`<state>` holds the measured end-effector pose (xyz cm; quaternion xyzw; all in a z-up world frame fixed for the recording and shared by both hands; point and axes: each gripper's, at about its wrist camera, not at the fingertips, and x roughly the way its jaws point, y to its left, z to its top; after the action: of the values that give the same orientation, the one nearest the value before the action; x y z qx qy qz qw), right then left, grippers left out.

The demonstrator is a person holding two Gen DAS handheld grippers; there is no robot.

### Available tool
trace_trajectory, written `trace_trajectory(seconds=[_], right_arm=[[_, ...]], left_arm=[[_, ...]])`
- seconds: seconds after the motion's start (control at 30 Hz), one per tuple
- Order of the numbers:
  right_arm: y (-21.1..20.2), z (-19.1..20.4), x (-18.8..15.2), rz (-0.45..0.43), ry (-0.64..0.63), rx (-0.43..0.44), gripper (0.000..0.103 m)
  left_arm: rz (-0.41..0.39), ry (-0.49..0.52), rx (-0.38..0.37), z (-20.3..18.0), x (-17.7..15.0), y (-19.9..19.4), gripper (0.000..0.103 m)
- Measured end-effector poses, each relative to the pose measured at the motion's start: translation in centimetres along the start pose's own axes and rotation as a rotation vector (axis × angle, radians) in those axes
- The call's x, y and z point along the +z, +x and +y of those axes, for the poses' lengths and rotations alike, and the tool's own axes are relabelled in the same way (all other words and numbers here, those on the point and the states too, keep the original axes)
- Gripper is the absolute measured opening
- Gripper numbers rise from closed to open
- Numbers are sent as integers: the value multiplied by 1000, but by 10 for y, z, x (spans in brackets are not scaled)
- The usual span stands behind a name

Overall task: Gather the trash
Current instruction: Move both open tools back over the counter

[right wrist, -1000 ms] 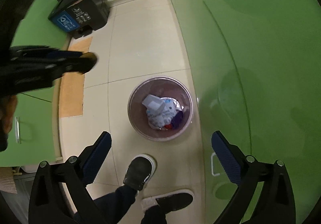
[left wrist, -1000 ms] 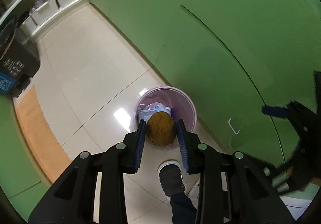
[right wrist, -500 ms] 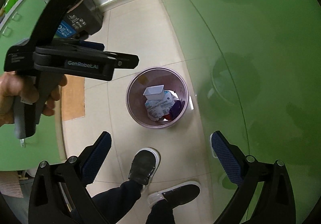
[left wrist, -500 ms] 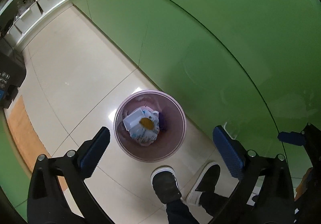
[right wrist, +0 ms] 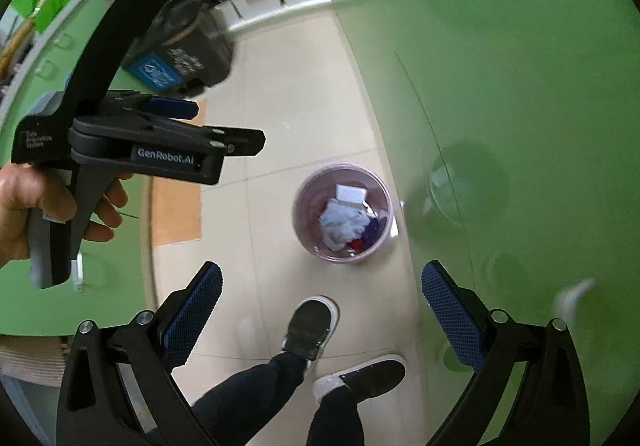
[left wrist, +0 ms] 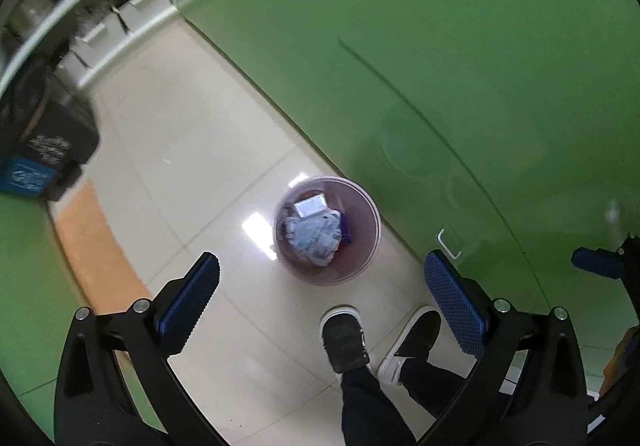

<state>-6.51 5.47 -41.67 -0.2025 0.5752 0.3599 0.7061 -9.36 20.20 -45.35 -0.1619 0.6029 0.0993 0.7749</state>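
My left claw (left wrist: 320, 286) gapes wide, nothing between its pads, and so does my right claw (right wrist: 320, 298). Far below both, the bin (left wrist: 362, 266) stands on the floor beside the green cabinet (left wrist: 460, 58), trash (left wrist: 314, 232) heaped inside; its pieces blur together. My shoes (left wrist: 345, 338) show near it. The shelves (left wrist: 100, 22) at top left are smeared

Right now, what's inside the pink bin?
Pink bin holds a white box, crumpled printed wrapper, purple scrap and red scrap. Anything beneath them is covered.
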Motion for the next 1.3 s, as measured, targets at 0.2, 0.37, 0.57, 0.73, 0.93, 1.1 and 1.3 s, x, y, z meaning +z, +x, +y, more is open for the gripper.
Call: trace_trajectory(seconds=[0.2,0.37,0.57,0.73,0.93,1.1,1.3], right_arm=[[-86,39,25,-69,-60,21,97],[-162,55,48,-156,-84,28,97],[-231,44,59,-255,-62,-2,97],[-273,15,61,-318,4,-58,97],[-311,-26,52,-378,104,-124,97],[-336,-70,41,-413,183,-191,97],[-350,-124,25,-408,253,-240,97]], left_arm=[[-60,-33,34,9,5,-105,100],[-128,-38,59,6,17,-186,100],[-196,-20,60,-7,33,-258,100],[-237,22,38,-33,46,-297,100],[-283,105,2,-80,67,-326,100],[-302,189,-37,-127,85,-335,100],[-296,255,-78,-176,103,-330,100]])
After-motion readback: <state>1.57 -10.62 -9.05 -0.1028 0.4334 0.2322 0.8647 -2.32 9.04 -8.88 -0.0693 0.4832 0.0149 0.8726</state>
